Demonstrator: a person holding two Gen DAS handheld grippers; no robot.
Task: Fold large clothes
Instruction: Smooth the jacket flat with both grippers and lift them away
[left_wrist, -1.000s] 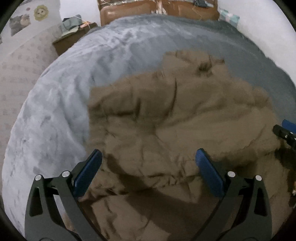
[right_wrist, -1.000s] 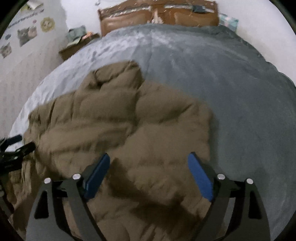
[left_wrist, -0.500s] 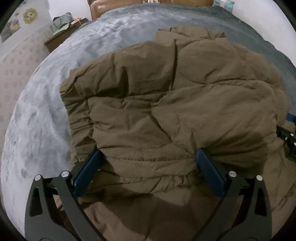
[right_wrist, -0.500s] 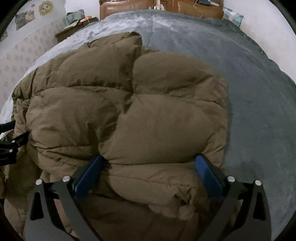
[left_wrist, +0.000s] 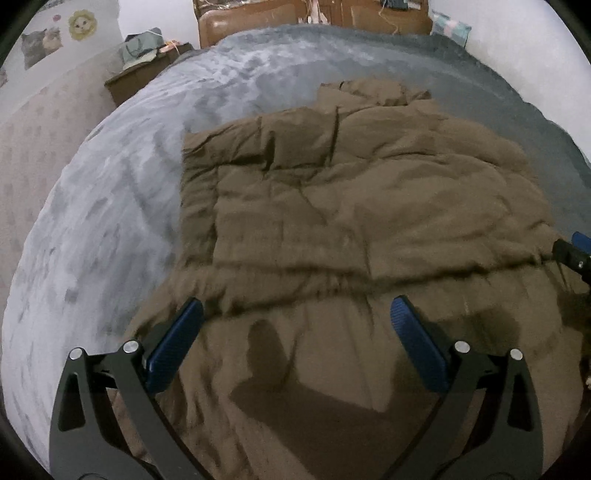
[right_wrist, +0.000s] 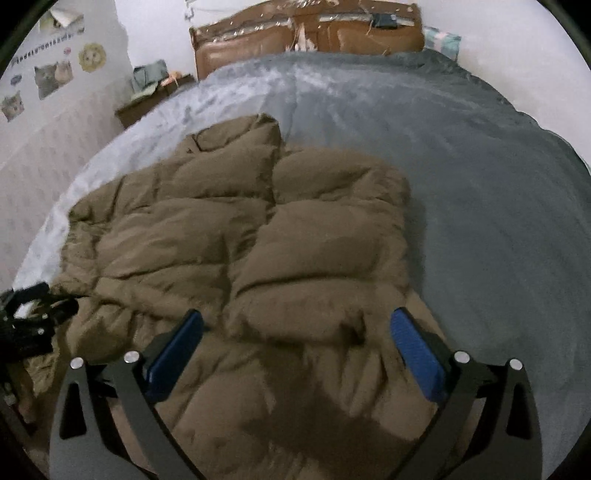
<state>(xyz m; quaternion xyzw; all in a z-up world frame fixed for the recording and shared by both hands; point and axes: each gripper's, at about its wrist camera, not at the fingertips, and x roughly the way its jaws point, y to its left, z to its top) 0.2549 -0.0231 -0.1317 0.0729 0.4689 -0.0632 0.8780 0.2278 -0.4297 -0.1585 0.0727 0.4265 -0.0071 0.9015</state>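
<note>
Left wrist view: both tongs, left (left_wrist: 295, 328) and right (right_wrist: 295, 338), gape wide, empty, above the brown padded coat (left_wrist: 369, 206).

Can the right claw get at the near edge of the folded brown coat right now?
Probably yes: the right claw stands open over the brown coat with its folded edge just ahead, and nothing lies between them.

A grey bedspread (right_wrist: 461, 177) stretches ahead of the gripper. Beyond it stands a brown headboard (right_wrist: 306, 37). Far left, animal stickers (right_wrist: 48, 79) dot the wall.
</note>
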